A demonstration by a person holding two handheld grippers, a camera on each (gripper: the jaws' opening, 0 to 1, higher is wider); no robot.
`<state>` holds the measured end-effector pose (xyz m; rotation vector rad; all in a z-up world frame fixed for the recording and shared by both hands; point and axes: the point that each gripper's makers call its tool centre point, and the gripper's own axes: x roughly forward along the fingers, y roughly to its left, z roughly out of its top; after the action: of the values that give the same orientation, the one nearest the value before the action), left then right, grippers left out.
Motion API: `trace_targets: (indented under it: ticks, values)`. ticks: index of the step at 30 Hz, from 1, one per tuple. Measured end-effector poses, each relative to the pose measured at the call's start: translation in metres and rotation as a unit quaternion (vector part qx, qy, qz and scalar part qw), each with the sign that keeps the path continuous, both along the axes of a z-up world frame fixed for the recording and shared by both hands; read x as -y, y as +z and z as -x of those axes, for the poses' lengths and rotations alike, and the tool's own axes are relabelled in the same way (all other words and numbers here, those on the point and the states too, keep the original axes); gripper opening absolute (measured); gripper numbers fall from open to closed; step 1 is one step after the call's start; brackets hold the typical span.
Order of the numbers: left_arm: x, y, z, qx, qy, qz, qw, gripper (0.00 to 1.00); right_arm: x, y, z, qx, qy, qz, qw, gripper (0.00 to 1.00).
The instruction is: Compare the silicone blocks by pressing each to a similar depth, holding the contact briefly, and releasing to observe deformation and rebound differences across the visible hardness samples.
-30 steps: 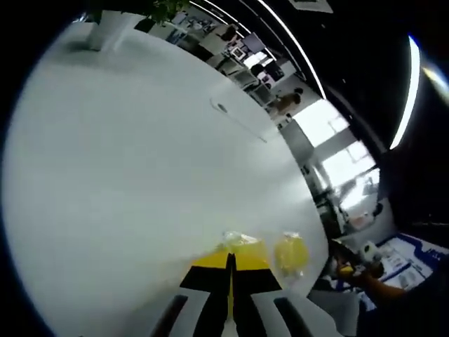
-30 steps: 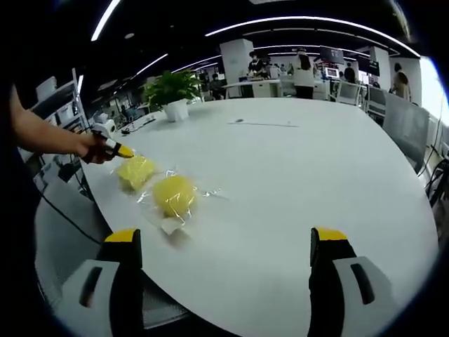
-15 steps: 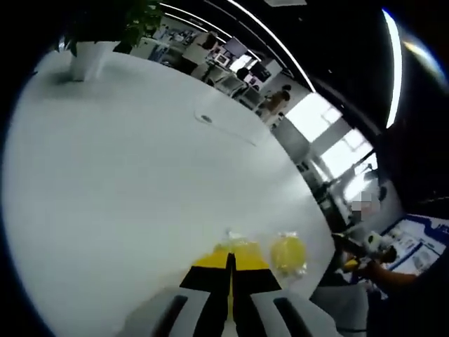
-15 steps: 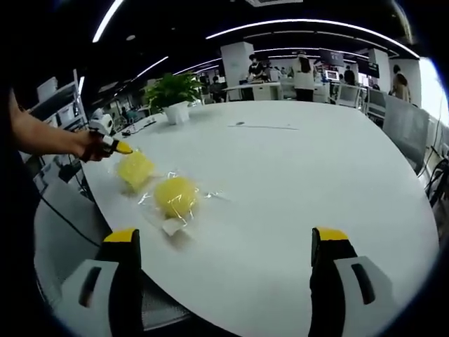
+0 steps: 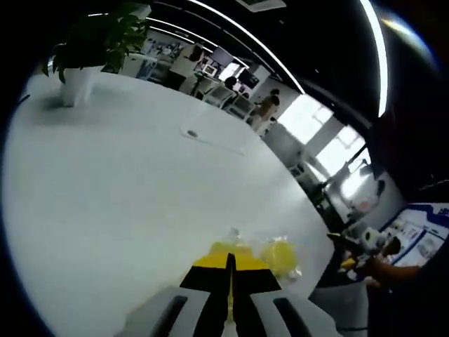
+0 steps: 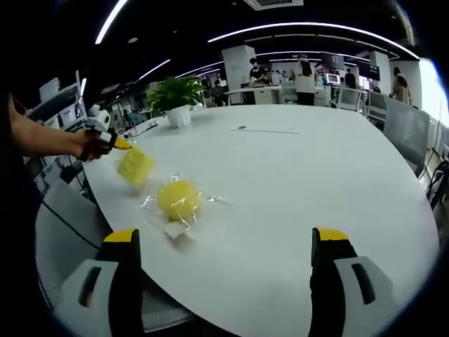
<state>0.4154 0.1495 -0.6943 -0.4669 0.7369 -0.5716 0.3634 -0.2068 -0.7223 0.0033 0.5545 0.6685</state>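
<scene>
In the left gripper view the left gripper (image 5: 229,270) is closed, its yellow-tipped jaws pinching the wrap of a yellow square block (image 5: 230,248); a round block (image 5: 280,254) lies just beside it on the white table (image 5: 126,182), a potted plant (image 5: 84,53) far off. In the right gripper view the right gripper (image 6: 224,263) gapes wide above the table edge; the bagged round block (image 6: 178,199) rests ahead, the square one hangs tilted from the left gripper, office desks and people behind

Left gripper (image 6: 121,144) has lifted square yellow block (image 6: 135,166) off surface (image 6: 295,182); block now tilted, hanging from closed jaws.
</scene>
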Motion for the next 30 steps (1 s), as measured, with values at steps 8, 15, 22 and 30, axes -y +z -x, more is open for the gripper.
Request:
trace_targets:
  ticks: [8,15,22,30]
  values:
    - [0.006,0.014,0.009,0.037,-0.015,-0.019,0.9990,0.00,-0.005,0.002,0.004,0.002,0.004,-0.003,1.0000,0.96]
    - [0.005,0.037,0.006,0.063,-0.025,-0.015,0.9976,0.00,-0.011,0.002,0.009,0.003,0.007,-0.003,1.0000,0.96]
    - [0.005,0.066,0.002,0.110,-0.028,-0.015,0.9935,0.00,-0.015,0.011,0.006,0.015,0.001,-0.002,0.9999,0.96]
    - [0.009,0.091,0.001,0.132,-0.044,-0.017,0.9902,0.00,-0.016,0.019,0.002,0.024,-0.006,-0.008,0.9997,0.96]
